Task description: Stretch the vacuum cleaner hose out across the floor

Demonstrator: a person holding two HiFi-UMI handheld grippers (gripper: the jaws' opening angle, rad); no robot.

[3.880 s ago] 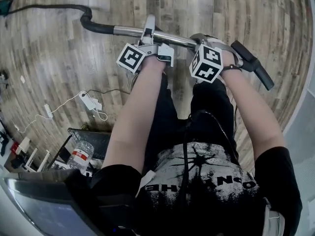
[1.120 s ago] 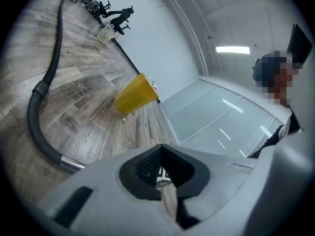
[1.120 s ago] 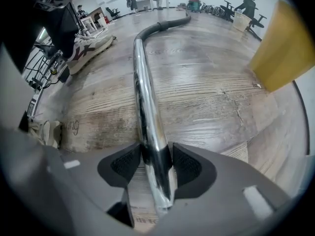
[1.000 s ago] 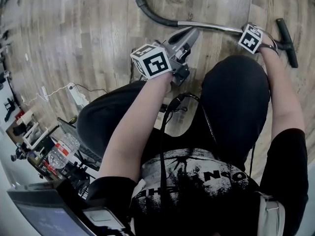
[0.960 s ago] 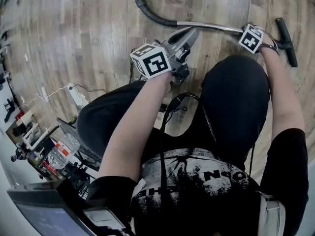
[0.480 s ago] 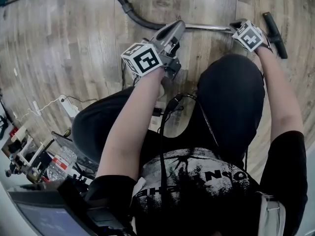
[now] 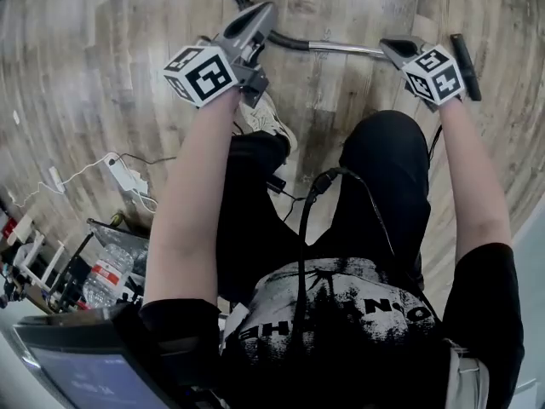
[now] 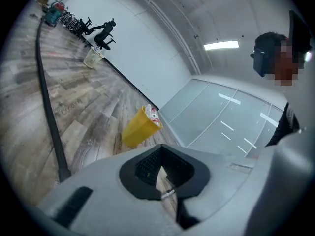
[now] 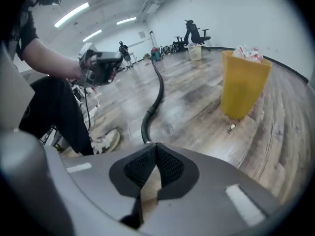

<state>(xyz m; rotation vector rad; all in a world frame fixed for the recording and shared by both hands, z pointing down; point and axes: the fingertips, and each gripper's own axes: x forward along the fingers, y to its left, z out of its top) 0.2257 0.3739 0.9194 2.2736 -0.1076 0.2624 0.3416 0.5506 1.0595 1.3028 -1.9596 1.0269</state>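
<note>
My left gripper [image 7: 263, 9] and right gripper [image 7: 388, 46], both clenched empty, hover above the vacuum hose [image 9: 160, 90] lying across the head view's top edge; I would grasp it low and draw it straight, avoiding kinks.

From where I stand, the person wears a black T-shirt [image 7: 341, 309] with a cracked white print and lettering across the front. Its short sleeves [image 7: 481, 288] end above the elbow, and the trousers [image 7: 383, 177] are black too. A black cable [image 7: 300, 254] runs up the middle of the frame from the shirt. A pale sneaker [image 7: 271, 119] peeps out at upper centre. The left gripper [image 7: 266, 10] and right gripper [image 7: 388, 46] are smooth grey shells. Each bears a white cube [image 7: 200, 73] with black square markers, and the fingers [image 8: 143, 165] have black ribbed pads.
</note>
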